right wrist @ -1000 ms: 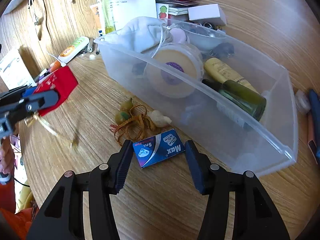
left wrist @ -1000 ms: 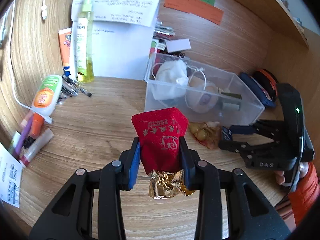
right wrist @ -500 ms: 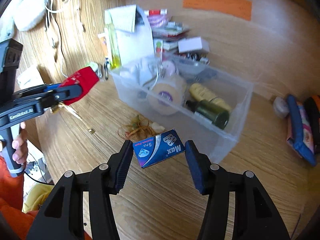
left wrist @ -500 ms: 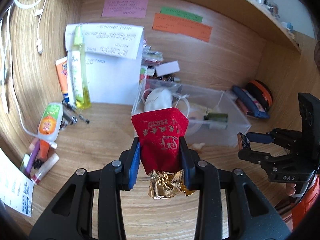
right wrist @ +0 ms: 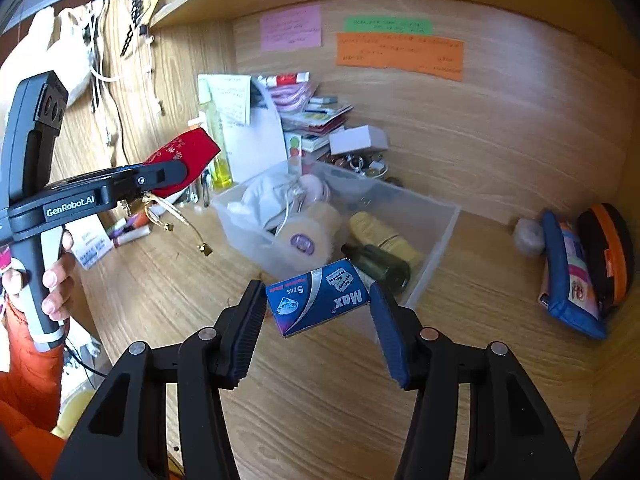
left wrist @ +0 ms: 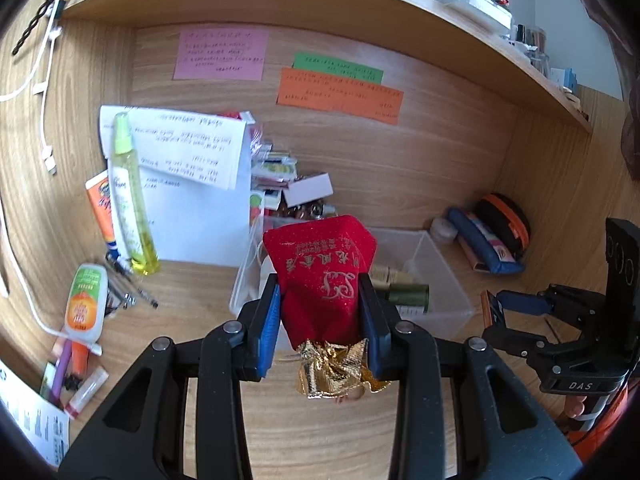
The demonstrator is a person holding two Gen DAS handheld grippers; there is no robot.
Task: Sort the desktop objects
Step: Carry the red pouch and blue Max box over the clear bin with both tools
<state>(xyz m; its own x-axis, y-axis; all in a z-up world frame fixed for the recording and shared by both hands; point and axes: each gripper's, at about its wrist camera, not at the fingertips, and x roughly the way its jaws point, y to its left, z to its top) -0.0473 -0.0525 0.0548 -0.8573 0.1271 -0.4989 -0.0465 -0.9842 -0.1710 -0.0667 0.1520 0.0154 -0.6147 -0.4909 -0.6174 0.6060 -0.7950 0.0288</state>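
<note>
My left gripper is shut on a red velvet pouch with gold lettering and a gold neck; in the right wrist view the pouch hangs above the desk at the left with its gold cord dangling. My right gripper is shut on a small blue box marked "Max 5 Pcs", held above the desk in front of the clear plastic bin. The bin holds a white cloth bag, a round cream puff, a dark green bottle and a yellow bottle. In the left wrist view, the right gripper is at the right.
A tall yellow spray bottle, white papers, tubes and pens crowd the left of the desk. A blue pencil case and a black-orange case lie at the right. A pile of cards and a white box sit behind the bin. A shelf runs overhead.
Both grippers have risen with their loads: the blue box has come up off the desk and the pouch hangs higher. The views now take in the back wall, its notes and the shelf.
</note>
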